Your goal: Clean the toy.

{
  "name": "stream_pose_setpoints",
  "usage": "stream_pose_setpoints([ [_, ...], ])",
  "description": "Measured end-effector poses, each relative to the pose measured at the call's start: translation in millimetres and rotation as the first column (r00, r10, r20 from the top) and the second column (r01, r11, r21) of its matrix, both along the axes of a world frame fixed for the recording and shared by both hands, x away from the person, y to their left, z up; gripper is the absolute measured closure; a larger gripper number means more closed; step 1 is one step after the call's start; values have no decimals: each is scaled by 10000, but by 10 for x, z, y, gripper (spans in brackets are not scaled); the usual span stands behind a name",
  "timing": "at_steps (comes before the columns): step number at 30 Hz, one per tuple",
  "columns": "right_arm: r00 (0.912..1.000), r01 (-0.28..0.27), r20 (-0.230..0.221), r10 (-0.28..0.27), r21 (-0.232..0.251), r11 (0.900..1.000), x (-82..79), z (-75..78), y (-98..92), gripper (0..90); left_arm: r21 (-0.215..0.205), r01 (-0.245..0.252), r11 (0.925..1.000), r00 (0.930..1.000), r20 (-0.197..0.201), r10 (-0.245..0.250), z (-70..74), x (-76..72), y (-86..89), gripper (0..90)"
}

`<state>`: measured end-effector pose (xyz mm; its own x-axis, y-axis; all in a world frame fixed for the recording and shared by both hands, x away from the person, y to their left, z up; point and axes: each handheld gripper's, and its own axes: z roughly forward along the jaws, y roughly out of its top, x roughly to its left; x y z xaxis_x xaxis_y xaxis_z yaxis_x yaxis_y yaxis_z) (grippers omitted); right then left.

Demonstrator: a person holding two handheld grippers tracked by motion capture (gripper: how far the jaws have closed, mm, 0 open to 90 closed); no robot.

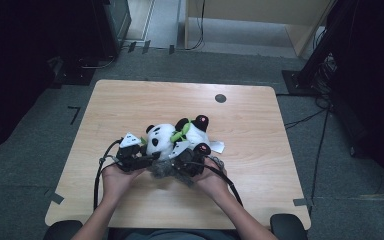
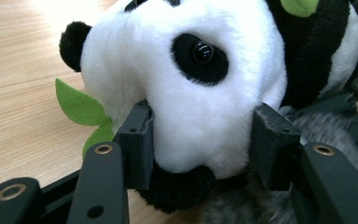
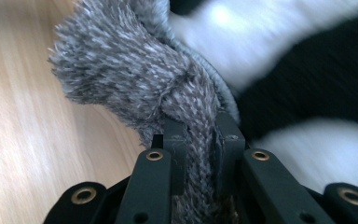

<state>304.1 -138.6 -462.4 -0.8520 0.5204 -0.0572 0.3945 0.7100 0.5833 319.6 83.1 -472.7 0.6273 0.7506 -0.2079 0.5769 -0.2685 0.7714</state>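
Gripping panda plush [image 2: 200,93] head in left gripper [image 2: 200,149] jaws, right gripper [image 3: 198,140] clamping grey fuzzy fabric [image 3: 135,79]

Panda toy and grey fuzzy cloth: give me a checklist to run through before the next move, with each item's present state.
1. Left gripper clamped on the panda toy head: ok, pads press into the plush on both sides.
2. Right gripper shut on the grey fuzzy cloth: ok, a strip is pinched between its pads.
3. Panda toy resting on the table: ok.
4. Cloth free of the toy: cannot tell, it runs in behind the body.
5. Green leaf clear of the left gripper: ok, it lies beside it.
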Motion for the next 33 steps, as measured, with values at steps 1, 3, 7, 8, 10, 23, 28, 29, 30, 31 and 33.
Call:
stream_pose_setpoints([
  [1,10000,77,-1,-77,-2,10000,-3,5,-49,796,-6,-5,10000,10000,3,5,0,0,-1,474],
  [3,9999,170,-3,-170,36,9998,-12,9,-98,796,-15,-3,10000,10000,1,3,0,1,-1,474],
  [7,9994,299,202,-298,-27,9995,-79,0,-270,797,-35,4,10000,10000,-10,-4,0,2,-3,475],
  [8,9993,340,184,-340,11,9994,-89,-2,-287,796,-41,9,10000,10000,-12,-9,0,3,-2,475],
  [10,9991,371,223,-370,-16,9993,-98,-3,-313,796,-44,14,10000,10000,-20,-15,0,4,-1,476],
  [23,9874,1579,-32,-1580,660,9853,-156,64,-882,793,-77,38,10000,10000,-65,-38,0,7,0,477],
  [28,9824,1860,30,-1866,659,9803,-169,87,-1019,794,-86,31,10000,10000,-72,-31,0,8,2,477],
  [29,9798,1988,115,-1999,633,9780,-187,104,-1066,794,-93,25,10000,10000,-71,-26,-1,8,1,477],
  [30,9799,1985,72,-1995,689,9777,-198,114,-1078,795,-97,18,10000,10000,-68,-19,-1,8,1,477],
  [31,9806,1949,62,-1959,741,9780,-217,126,-1079,795,-92,12,10000,10000,-65,-13,-1,8,2,476],
  [33,9850,1708,115,-1723,804,9820,-259,152,-1054,795,-90,5,10000,10000,-62,-5,-1,8,1,476],
])
